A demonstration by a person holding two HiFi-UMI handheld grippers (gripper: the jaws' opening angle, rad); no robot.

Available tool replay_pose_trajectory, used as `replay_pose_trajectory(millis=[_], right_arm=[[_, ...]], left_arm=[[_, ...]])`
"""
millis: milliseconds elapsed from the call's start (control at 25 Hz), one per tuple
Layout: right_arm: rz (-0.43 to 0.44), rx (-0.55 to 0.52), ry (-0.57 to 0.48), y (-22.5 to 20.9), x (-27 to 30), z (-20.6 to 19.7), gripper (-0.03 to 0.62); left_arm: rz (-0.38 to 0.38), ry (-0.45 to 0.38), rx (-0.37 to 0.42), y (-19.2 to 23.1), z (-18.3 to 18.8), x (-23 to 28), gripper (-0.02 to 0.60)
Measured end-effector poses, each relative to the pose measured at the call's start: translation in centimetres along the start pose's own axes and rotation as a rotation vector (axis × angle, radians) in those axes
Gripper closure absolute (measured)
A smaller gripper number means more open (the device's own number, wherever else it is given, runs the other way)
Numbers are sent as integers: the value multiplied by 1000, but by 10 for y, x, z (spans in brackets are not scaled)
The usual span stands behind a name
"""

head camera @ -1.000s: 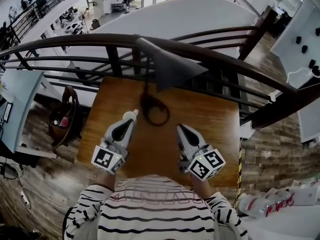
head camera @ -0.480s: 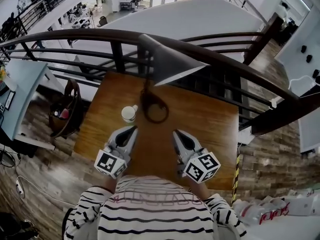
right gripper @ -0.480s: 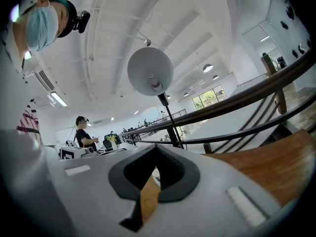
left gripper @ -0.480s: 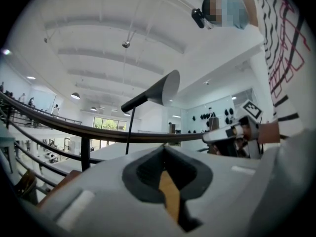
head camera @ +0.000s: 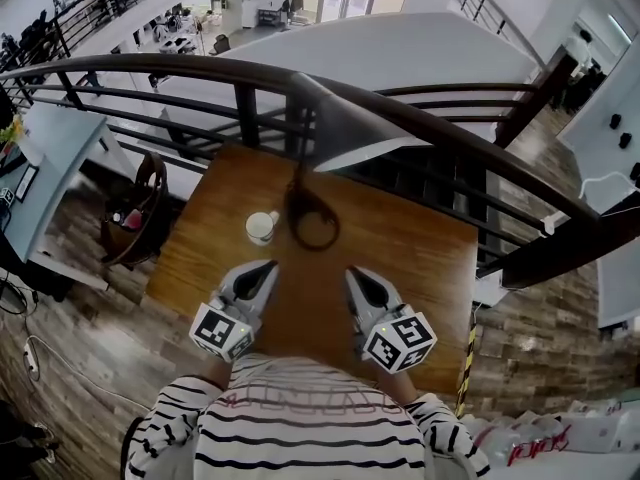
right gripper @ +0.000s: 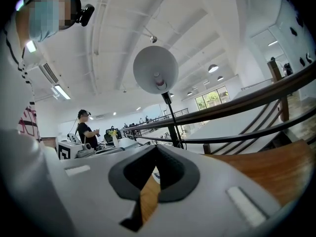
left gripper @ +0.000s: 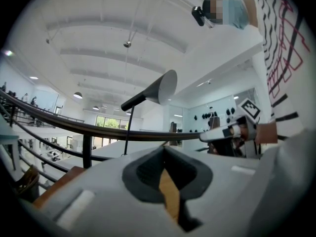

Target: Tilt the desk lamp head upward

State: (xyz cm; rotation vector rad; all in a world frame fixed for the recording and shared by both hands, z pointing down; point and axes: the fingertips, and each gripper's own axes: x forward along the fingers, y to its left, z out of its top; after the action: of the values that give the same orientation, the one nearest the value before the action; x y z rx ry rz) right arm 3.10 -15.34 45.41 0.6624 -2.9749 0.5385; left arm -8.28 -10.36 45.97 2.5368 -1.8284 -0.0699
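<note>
The left hand-held gripper (head camera: pixel 267 266) has its jaws pressed together with nothing between them. Only a sliver of wood shows through the notch in its own view. The right hand-held gripper (head camera: pixel 353 274) is the same: closed and empty. Both sit low over the near part of the desk (head camera: pixel 420 253), side by side and pointing toward 12 o'clock, well apart from the lamp.

Just ahead of the left gripper, at 12 o'clock, stands a small white cup (head camera: pixel 258 234). Its inside looks pale, and I cannot tell whether anything is in it. At 1 o'clock from that gripper, and 11 o'clock from the right one, lies the dark ring of the lamp base (head camera: pixel 293 216). A thin stem (right gripper: pixel 171 120) rises from it to the lamp head (head camera: pixel 345 128). The head hangs over the far edge of the desk, in front of the railing (head camera: pixel 200 66).

In the left gripper view the cone slopes up from its narrow neck to its wide mouth, and the mouth faces toward the right gripper's side.

My judgement is that this pose fits two stages. The head may be waiting to be raised, with the grippers about to go out. Or it may already be raised, with the grippers back at rest. The pictures do not settle which. Any further tilt would call for a closed or gripping jaw under the cone's rim, with the base held steady.

At 9 o'clock, off the desk on the floor, a dark round basket (head camera: pixel 155 173) holds a few small things, one of them reddish.
</note>
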Motion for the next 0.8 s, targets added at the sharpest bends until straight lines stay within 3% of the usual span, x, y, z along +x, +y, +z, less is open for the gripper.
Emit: replay_pose_trajectory(millis=[800], right_arm=[[-12,-32,-3,7,-1,4,594]], left_arm=[[-26,13,-20,-2,-2,-1,580]])
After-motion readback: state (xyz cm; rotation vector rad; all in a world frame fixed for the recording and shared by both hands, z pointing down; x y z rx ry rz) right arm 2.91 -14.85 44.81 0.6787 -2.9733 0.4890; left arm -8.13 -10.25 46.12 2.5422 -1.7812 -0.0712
